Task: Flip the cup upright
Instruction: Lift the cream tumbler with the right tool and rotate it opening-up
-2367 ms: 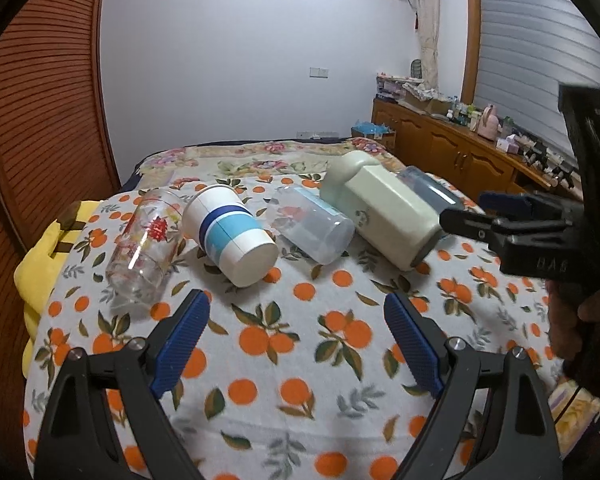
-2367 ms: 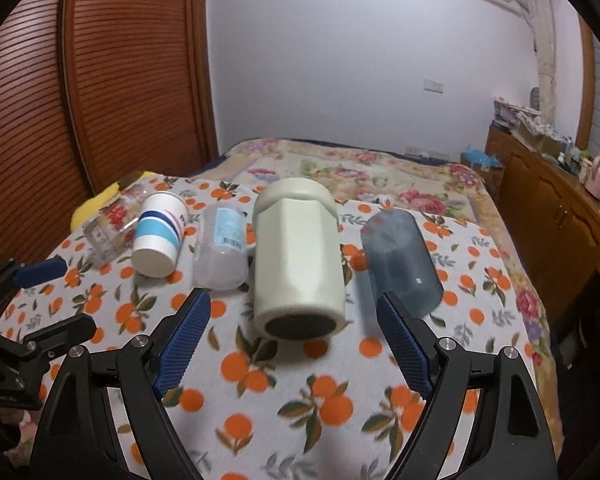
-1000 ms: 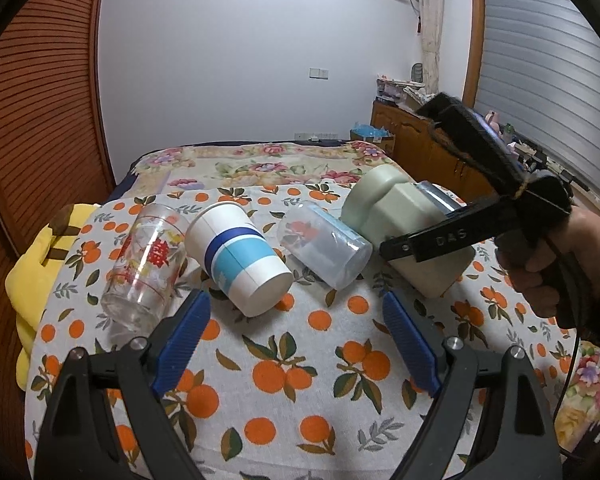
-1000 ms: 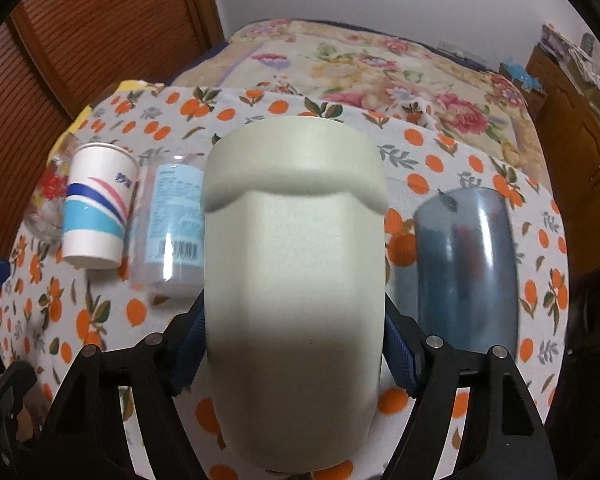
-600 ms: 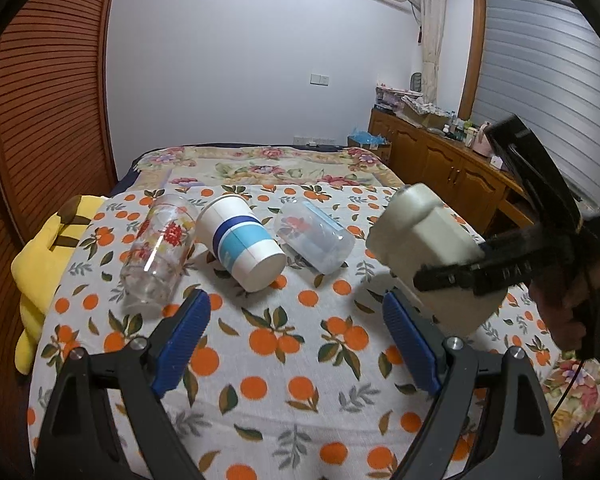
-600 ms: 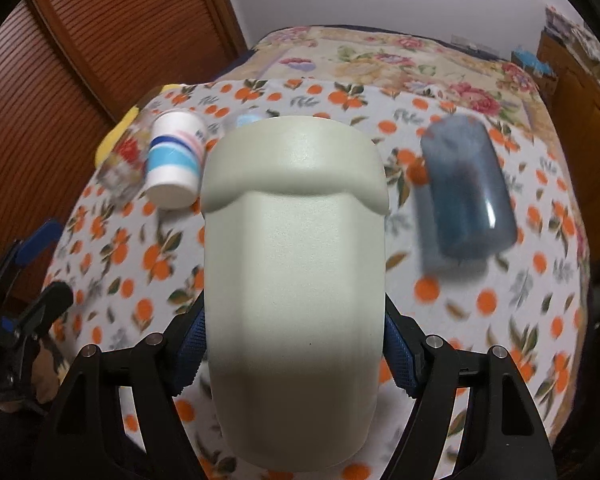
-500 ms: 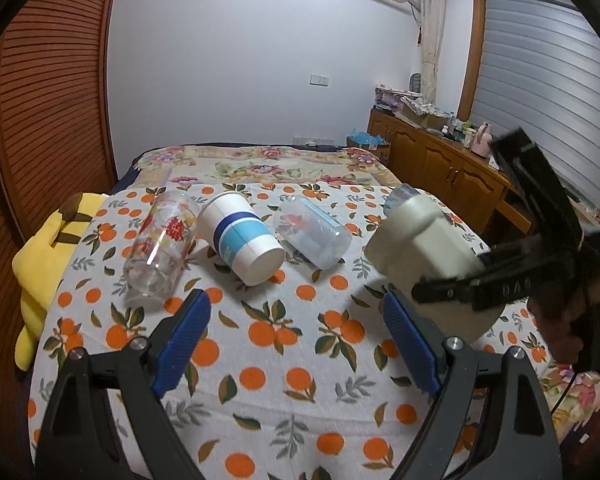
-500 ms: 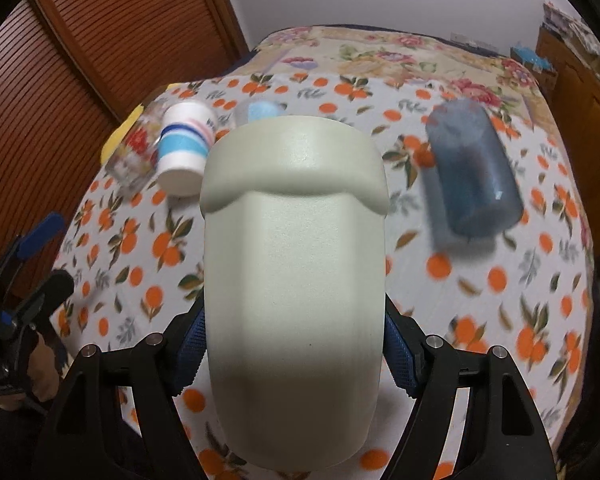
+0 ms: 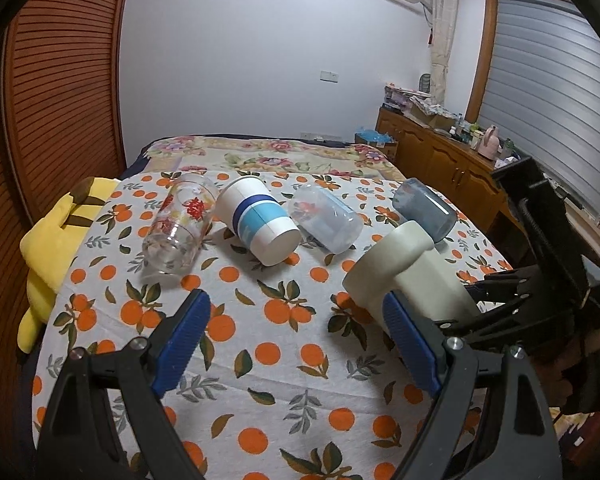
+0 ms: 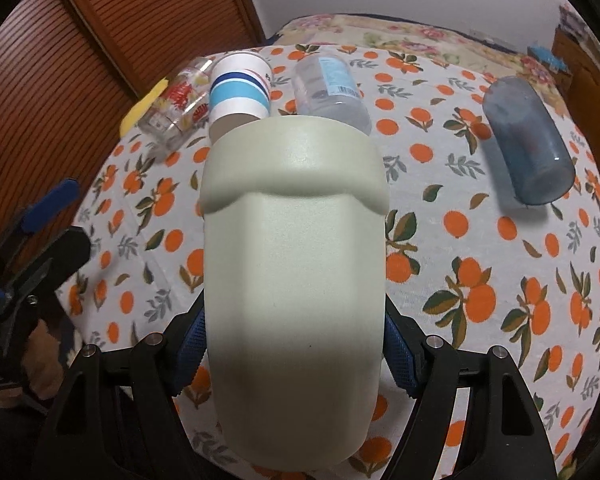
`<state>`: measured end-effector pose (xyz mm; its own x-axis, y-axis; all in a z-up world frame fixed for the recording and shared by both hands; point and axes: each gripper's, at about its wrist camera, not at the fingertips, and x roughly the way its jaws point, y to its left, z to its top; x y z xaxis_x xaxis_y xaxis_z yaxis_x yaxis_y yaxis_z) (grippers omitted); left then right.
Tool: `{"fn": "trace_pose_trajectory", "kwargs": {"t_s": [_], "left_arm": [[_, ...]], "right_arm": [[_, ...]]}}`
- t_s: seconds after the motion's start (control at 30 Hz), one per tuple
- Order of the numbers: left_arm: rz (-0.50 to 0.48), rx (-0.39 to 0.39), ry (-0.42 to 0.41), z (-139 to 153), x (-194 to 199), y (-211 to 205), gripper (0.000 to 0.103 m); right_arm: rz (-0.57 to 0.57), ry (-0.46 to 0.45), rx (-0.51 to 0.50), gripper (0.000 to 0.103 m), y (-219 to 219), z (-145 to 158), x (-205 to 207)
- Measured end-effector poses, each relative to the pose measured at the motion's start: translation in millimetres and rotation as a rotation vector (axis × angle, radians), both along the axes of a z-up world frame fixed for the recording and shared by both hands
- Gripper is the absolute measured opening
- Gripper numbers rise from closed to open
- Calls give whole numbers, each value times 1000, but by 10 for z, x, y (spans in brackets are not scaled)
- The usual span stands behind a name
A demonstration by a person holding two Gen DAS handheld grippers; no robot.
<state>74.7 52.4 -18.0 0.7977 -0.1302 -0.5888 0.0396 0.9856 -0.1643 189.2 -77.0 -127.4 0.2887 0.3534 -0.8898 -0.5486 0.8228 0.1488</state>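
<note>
The right gripper [image 10: 294, 344] has its jaws pinching the pale green matte plastic cup [image 10: 294, 264], held tilted above the orange-print surface [image 9: 260, 320]; the smooth body could slip free while being turned. The left gripper [image 9: 296, 340] hovers, jaws spread.

Right gripper [image 10: 294, 344] jaws clamped on the pale green cup [image 10: 294, 264], tilted forward. Left gripper [image 9: 296, 344] jaws wide apart, holding nothing.

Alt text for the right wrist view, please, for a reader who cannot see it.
The right gripper clamps a pale green cup that fills the frame above an orange-print tablecloth. Behind lie a paper cup, a clear glass, a clear plastic cup and a blue-grey cup.
</note>
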Motion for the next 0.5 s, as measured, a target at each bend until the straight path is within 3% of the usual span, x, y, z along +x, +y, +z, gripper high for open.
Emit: {"fn": "trace_pose_trajectory", "kwargs": {"t_s": [0.3, 0.5], "left_arm": [[-5, -7, 9, -11, -5, -24, 88], [0, -13, 31, -30, 40, -13, 88]], "right_arm": [[0, 3, -13, 79, 47, -48, 50], [27, -36, 26, 80, 57, 117, -44]]}}
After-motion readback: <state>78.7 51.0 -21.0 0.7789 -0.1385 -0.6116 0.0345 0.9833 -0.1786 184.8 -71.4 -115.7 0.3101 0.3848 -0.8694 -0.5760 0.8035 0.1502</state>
